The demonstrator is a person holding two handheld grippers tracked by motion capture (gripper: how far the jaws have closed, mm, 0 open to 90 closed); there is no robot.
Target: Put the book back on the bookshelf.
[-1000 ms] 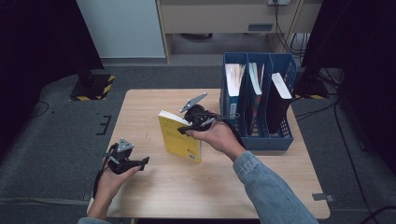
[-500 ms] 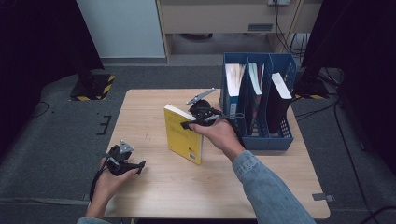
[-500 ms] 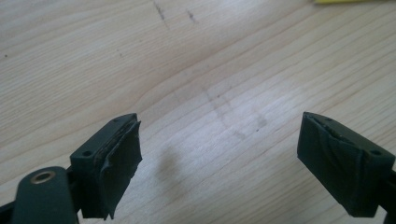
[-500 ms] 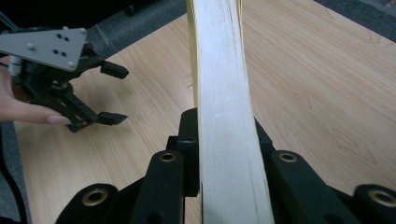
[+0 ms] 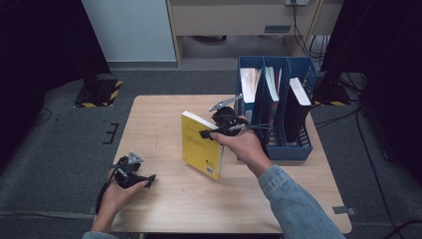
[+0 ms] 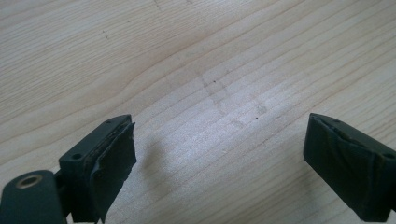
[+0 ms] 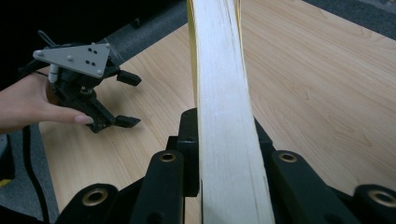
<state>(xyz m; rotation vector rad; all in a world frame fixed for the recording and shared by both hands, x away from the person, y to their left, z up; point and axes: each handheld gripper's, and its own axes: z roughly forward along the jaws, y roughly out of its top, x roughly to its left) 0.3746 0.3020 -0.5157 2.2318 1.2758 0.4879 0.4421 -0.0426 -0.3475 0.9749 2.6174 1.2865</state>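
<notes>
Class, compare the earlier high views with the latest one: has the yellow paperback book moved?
Yes. The yellow paperback book, clamped in the right gripper, has tipped up on edge and shifted slightly towards the blue plastic file rack.

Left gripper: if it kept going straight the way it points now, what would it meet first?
Most likely the bare wooden table. The left gripper is open with nothing between its jaws, angled down at the tabletop; depth is hard to judge.
</notes>
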